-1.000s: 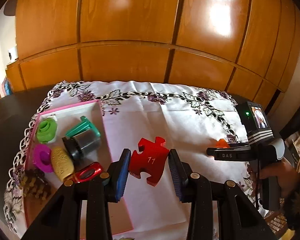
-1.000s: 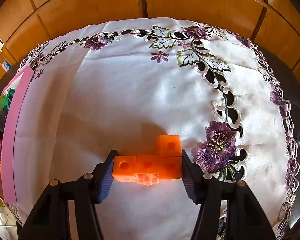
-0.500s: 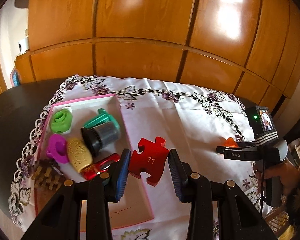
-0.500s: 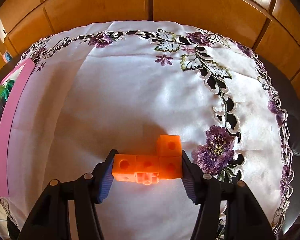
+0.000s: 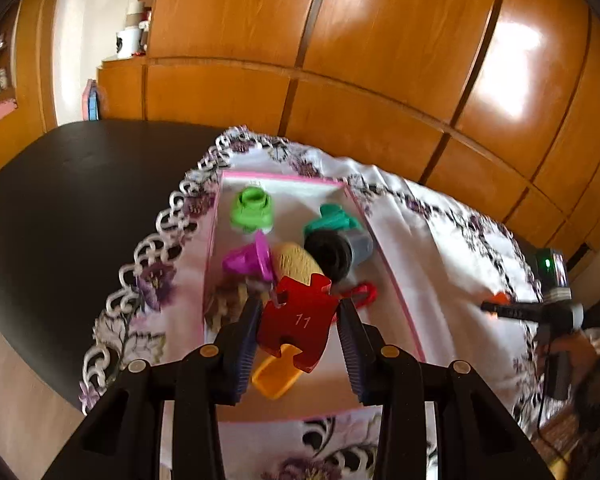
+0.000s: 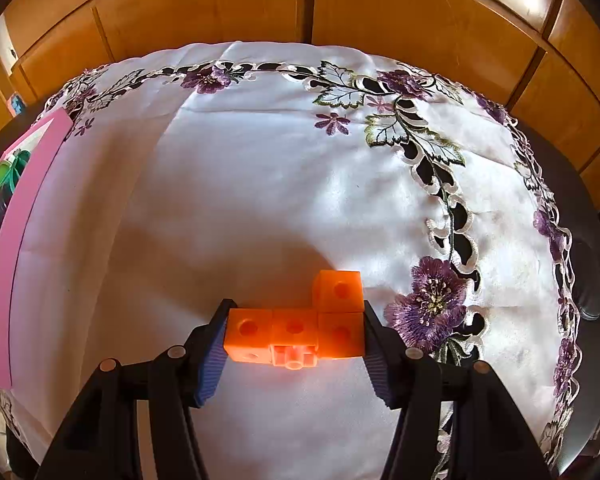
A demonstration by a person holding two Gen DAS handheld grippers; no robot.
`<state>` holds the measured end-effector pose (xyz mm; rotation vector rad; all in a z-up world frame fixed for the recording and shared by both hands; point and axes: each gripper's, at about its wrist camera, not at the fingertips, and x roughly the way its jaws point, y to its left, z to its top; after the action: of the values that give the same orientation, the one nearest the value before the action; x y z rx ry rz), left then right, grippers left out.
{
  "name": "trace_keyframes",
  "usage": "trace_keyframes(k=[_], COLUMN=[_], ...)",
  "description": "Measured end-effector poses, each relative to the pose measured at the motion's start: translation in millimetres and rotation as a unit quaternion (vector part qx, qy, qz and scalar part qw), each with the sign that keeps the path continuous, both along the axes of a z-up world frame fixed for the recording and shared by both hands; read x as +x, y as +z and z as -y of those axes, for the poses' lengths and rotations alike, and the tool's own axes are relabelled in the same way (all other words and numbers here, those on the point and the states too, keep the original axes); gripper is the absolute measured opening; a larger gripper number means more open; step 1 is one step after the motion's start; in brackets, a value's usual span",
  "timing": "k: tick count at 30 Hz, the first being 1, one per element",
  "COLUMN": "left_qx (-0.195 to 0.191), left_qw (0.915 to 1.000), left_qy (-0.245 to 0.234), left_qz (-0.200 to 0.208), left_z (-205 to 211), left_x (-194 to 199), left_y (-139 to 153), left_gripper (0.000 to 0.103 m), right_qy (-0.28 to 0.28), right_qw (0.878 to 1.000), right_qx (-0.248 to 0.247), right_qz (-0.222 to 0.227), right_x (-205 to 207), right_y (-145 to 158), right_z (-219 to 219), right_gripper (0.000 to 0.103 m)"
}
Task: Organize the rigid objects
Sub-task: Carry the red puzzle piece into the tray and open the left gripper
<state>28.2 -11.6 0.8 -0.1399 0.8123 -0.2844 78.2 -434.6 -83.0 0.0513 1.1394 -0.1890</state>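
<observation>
Red jigsaw piece (image 5: 298, 320), numbered 11: light, stiff, flat; left gripper (image 5: 300, 336) pinches its edges above pink tray (image 5: 396, 296). Orange block cluster (image 6: 296, 328): rigid, clamped endwise in right gripper (image 6: 296, 340) over tablecloth (image 6: 260, 184).

Both views are bright and warm. White glare patches sit on the glossy wood panels (image 5: 512, 68), strongest at upper right. The left wrist view is smeared by motion blur, worst over the tray (image 5: 396, 304). The right wrist view is sharp; a soft shadow lies on the cloth (image 6: 228, 208). Fisheye bending curves every edge, and the corners go black.
</observation>
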Motion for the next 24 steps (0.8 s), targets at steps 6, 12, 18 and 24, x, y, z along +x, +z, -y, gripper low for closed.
trace_keyframes(k=[6, 12, 18, 24], left_qx=[-0.001, 0.016, 0.050, 0.053], left_qw=[0.9975, 0.9935, 0.9919, 0.9940], left_qy=[-0.063, -0.096, -0.087, -0.079], left_qz=[-0.032, -0.059, -0.078, -0.055], left_z=[40.4, 73.8, 83.4, 78.0], left_x=[-8.8, 6.3, 20.1, 15.9], left_y=[-22.3, -38.8, -59.5, -52.7], left_gripper=[0.039, 0.039, 0.044, 0.044], right_qy=[0.003, 0.005, 0.007, 0.012], right_qw=[1.000, 1.000, 1.000, 1.000], right_qx=[-0.001, -0.001, -0.002, -0.006], right_qz=[-0.001, -0.002, -0.003, -0.003], right_x=[-0.1, -0.5, -0.7, 0.1], right_y=[0.4, 1.0, 1.2, 0.9], right_z=[-0.6, -1.6, -2.3, -2.6], right_gripper=[0.060, 0.060, 0.060, 0.060])
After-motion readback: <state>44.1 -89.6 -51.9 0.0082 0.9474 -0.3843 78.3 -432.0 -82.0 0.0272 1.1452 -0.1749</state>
